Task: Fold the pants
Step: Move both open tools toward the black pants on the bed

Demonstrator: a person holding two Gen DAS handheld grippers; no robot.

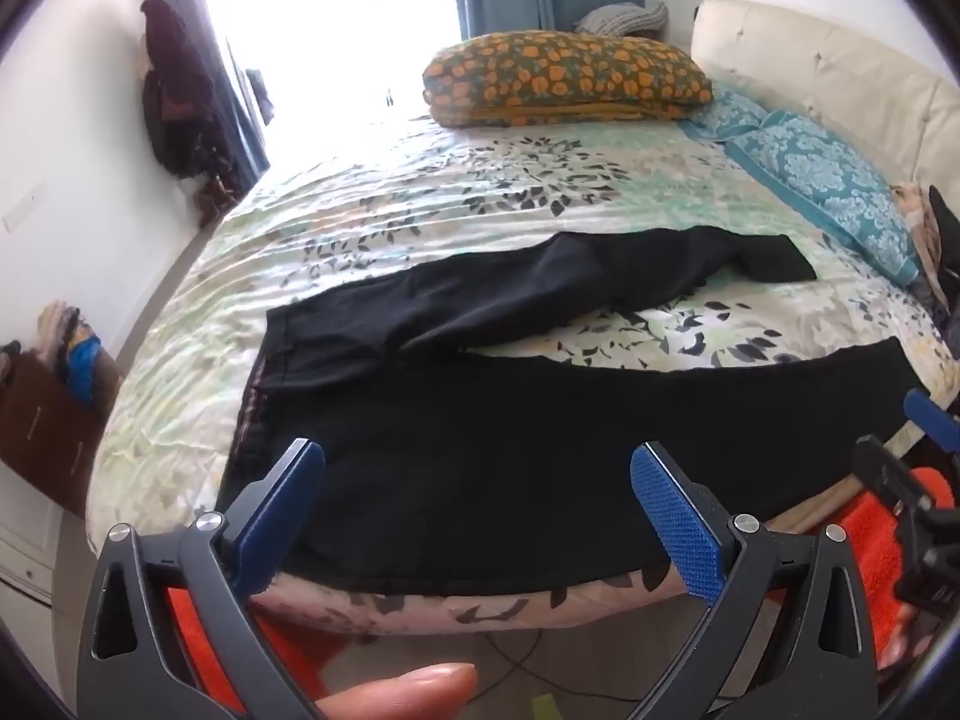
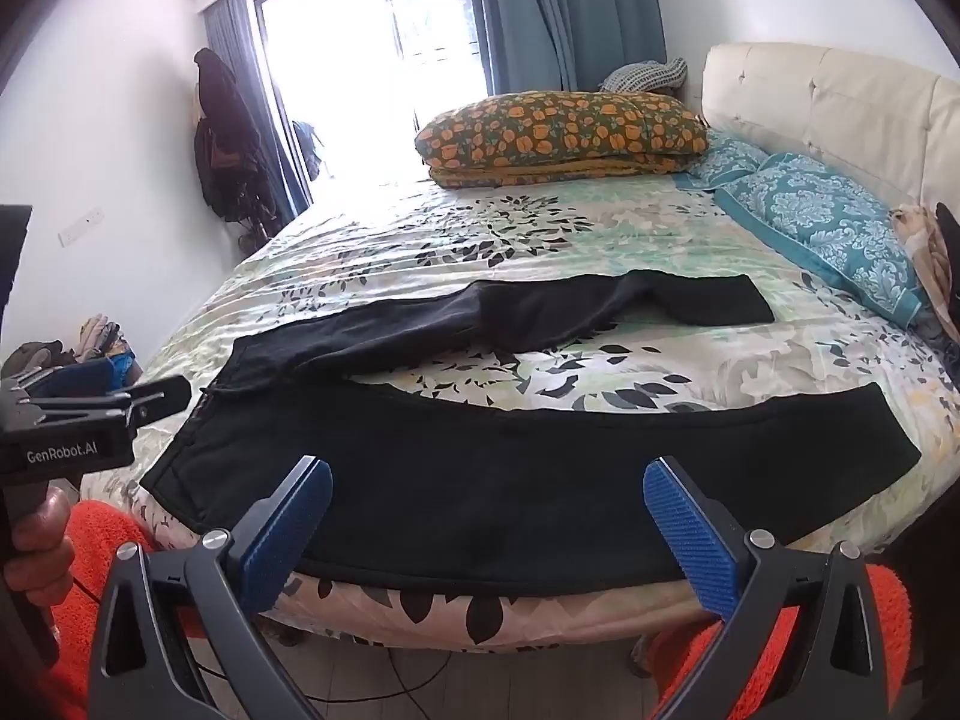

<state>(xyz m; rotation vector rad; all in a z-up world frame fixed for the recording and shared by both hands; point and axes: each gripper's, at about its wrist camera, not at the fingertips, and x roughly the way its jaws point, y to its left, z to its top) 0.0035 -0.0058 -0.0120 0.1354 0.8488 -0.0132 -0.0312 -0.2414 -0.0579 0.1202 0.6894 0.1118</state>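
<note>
Black pants (image 1: 480, 456) lie spread on the bed, waistband at the left, one leg along the near edge and the other leg (image 1: 540, 288) angled toward the far right. They also show in the right wrist view (image 2: 510, 468). My left gripper (image 1: 477, 516) is open and empty, hovering just before the near leg at the bed's edge. My right gripper (image 2: 487, 528) is open and empty, also just before the near leg. The right gripper shows at the right edge of the left view (image 1: 924, 456); the left gripper shows at the left of the right view (image 2: 90, 420).
The bed (image 1: 420, 198) has a leaf-patterned sheet. A flowered orange pillow (image 1: 564, 75) and teal pillows (image 1: 822, 180) lie by the cream headboard (image 1: 840, 72). Clothes hang on the left wall (image 1: 180, 96). A brown box (image 1: 48, 414) stands on the floor at left.
</note>
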